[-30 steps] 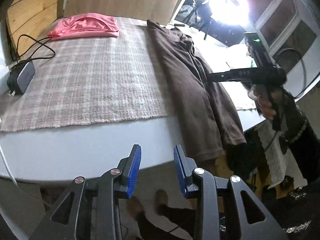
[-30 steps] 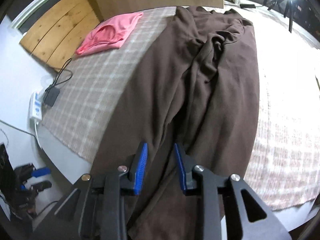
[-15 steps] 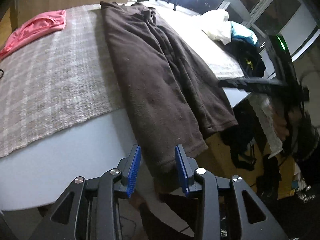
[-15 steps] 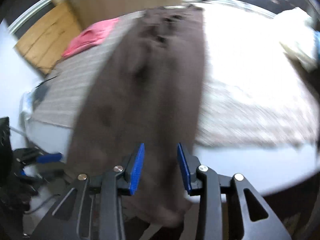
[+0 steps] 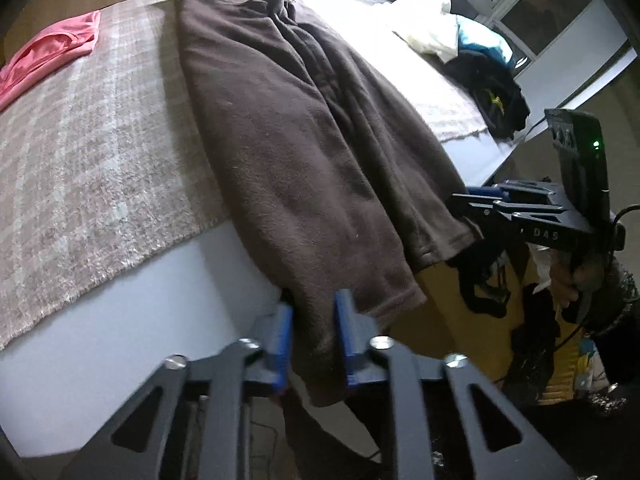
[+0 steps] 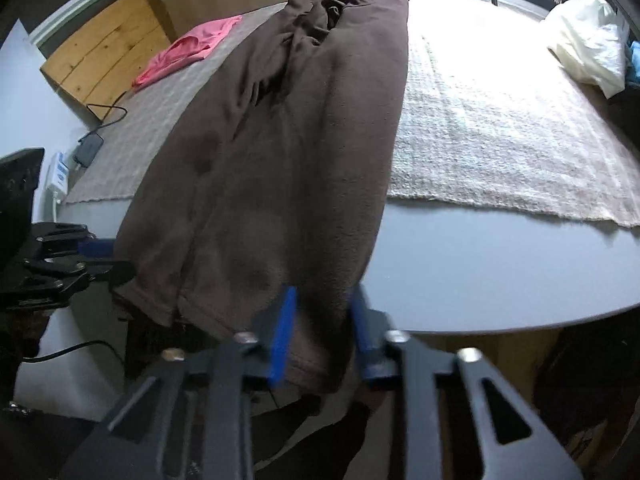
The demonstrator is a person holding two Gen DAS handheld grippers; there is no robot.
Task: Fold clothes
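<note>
A long brown fleece garment (image 5: 288, 128) lies lengthwise on the table, and its near end hangs over the front edge. My left gripper (image 5: 314, 336) is open, its blue fingers standing either side of the left part of the hanging hem. In the right wrist view the same brown garment (image 6: 288, 152) drapes toward me. My right gripper (image 6: 322, 332) is open around the right part of the hem. Each gripper shows in the other's view: the right gripper (image 5: 476, 198) beside the garment's right edge, the left gripper (image 6: 80, 256) at its left edge.
A plaid woven cloth (image 5: 80, 160) covers the grey table (image 6: 480, 272). A folded pink garment (image 5: 52, 52) lies at the far left. White clothes (image 5: 428, 36) and dark clothes (image 5: 496, 96) are piled at the far right. A charger and cable (image 6: 90, 148) sit at the left edge.
Both grippers dropped to the garment's hanging end and moved in until the hem sits between their fingers. The left fingers have narrowed somewhat.
</note>
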